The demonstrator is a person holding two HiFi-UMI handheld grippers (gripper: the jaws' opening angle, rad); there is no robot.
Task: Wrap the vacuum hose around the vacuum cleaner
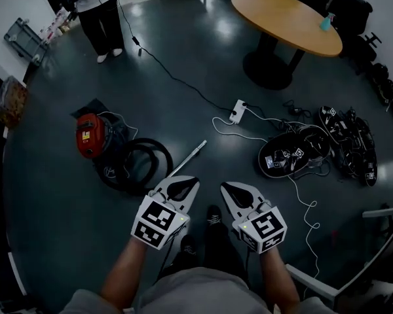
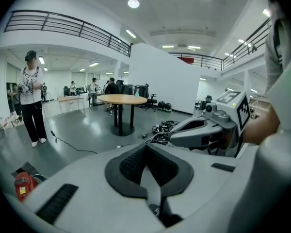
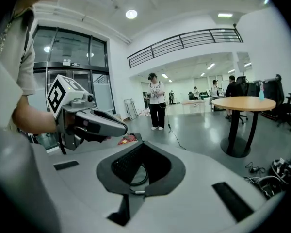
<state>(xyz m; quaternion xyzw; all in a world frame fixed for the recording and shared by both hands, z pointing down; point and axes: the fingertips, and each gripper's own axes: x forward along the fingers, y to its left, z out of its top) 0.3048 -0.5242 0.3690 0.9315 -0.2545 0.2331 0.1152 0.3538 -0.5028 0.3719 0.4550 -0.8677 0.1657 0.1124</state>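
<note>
**Floor, dark grey, glossy.**
- Open ground lies ahead of the person's feet, and more lies between the vacuum cleaner (image 1: pixel 90 135) and the round table (image 1: pixel 285 18).
- A black cable (image 1: pixel 170 74) crosses the middle of the floor towards a white power strip (image 1: pixel 238 110).
- A thin white cord (image 1: pixel 308 214) trails down the right side.
- The right edge is crowded by a heap of black equipment (image 1: pixel 321 146).
- The left edge runs along a wall with clutter against it.
- A standing person (image 1: pixel 99 12) occupies the far left.

**Task items.**
- The vacuum cleaner is red and sits on the floor at left, well apart from both grippers.
- Its black hose (image 1: pixel 134 165) lies in loose loops on the floor just beside the machine, not wound round the body.
- A metal wand (image 1: pixel 187 159) extends from the loops towards the left gripper (image 1: pixel 183 187).

**Grippers.**
- The left gripper's jaws are closed together with nothing between them. It is held above the floor, short of the wand.
- The right gripper (image 1: pixel 239 193) also has its jaws closed and empty. It is held level with the left, with a gap between the two.

**View differences.**
- The head view alone shows the hose layout and the floor cables.
- The left gripper view shows only a corner of the red vacuum cleaner at lower left. It adds the balcony railing, a white partition, and seated people beyond the table.
- The right gripper view adds glazed doors behind the left gripper, and the table stands at its right.
</note>
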